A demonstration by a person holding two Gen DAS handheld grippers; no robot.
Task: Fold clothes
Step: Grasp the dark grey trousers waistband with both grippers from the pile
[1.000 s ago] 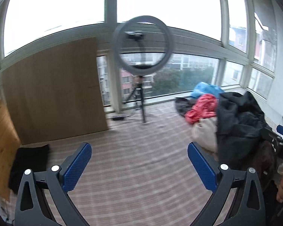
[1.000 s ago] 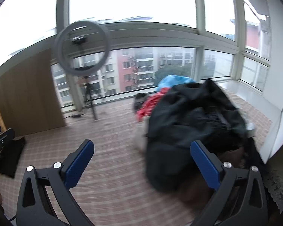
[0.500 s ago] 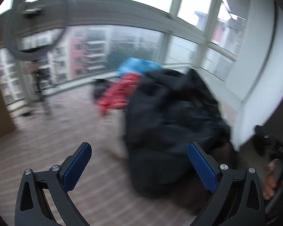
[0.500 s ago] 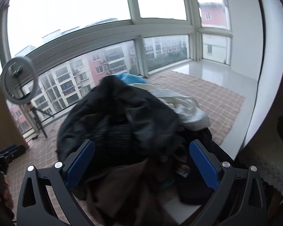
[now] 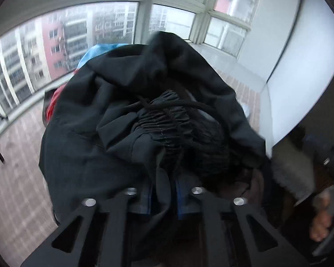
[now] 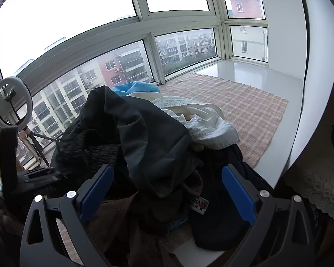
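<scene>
Left claw pinches black garment; right claw gapes above clothes pile.

Black gripper frames, blue pads (apparently rubber), silver screws.

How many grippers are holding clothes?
1. The left gripper is shut on the black garment atop the pile. The right gripper is open over the pile.

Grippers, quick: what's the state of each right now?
Left gripper: shut on the black garment.
Right gripper: open, holding nothing, above the clothes pile.
</scene>
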